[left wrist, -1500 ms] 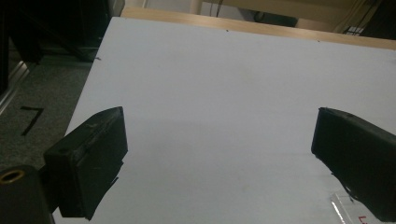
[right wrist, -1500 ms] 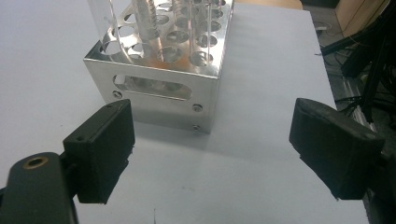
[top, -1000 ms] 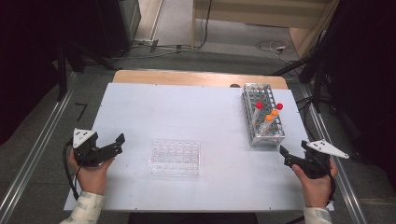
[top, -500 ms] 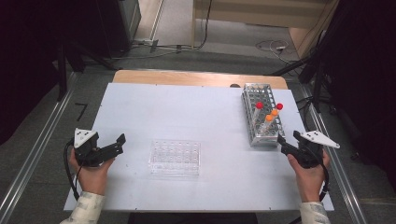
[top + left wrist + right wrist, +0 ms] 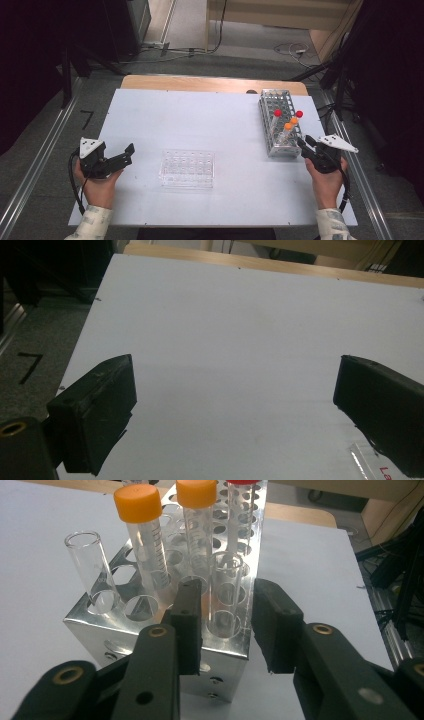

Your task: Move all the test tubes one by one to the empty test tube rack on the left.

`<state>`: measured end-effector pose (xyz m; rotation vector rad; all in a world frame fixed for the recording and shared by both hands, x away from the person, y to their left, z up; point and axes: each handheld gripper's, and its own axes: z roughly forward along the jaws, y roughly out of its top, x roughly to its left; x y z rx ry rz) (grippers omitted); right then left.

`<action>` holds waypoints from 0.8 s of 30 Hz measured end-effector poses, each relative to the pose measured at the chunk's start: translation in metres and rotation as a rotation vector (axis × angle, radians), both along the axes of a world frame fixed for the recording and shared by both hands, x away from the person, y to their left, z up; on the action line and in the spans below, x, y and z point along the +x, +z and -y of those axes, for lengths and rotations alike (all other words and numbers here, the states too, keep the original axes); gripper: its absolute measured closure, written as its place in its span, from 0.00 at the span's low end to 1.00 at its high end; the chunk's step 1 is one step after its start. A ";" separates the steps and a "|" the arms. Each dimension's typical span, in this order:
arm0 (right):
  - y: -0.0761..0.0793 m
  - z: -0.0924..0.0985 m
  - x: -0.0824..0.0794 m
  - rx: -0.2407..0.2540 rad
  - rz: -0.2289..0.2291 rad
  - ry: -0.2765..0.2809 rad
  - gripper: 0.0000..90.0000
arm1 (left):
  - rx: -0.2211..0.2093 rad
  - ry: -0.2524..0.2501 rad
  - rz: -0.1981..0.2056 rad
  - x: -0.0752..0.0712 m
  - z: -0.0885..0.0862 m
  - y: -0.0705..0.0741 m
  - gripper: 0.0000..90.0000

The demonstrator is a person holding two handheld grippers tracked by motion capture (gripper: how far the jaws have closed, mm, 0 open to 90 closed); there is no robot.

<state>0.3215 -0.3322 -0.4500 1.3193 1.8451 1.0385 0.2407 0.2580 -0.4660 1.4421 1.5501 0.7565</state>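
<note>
Your right gripper [image 5: 225, 625], jaws just closing in, straddles an uncapped upright tube [image 5: 226, 587] at the rack's [image 5: 150, 625] near corner, centre of frame, pads not yet pressing; your left gripper [image 5: 117, 157] waits open, far off.

Overhead table [image 5: 150, 115] view, two close gripper views

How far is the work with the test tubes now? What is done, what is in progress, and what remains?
Nothing looks moved yet: the clear plastic rack is empty. In hand: the right gripper has just been closing around an uncapped glass tube in the metal rack, pads not yet pressing. Left: the capped tubes remain there, and the left gripper waits open.
</note>
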 end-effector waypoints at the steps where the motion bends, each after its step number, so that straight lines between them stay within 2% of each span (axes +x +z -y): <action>1: 0.000 0.000 0.001 -0.001 -0.002 -0.001 0.73 | 0.000 0.000 0.001 0.000 0.000 0.000 0.05; 6: -0.002 -0.001 0.004 0.003 -0.008 0.007 0.80 | 0.000 -0.001 0.000 0.000 0.000 0.000 0.05; 14: -0.001 0.000 0.005 0.016 -0.006 0.006 0.82 | 0.000 -0.002 0.000 0.000 0.000 0.000 0.05; 24: 0.027 0.003 -0.007 0.053 0.086 0.014 0.82 | -0.005 -0.008 -0.001 0.000 0.000 0.000 0.05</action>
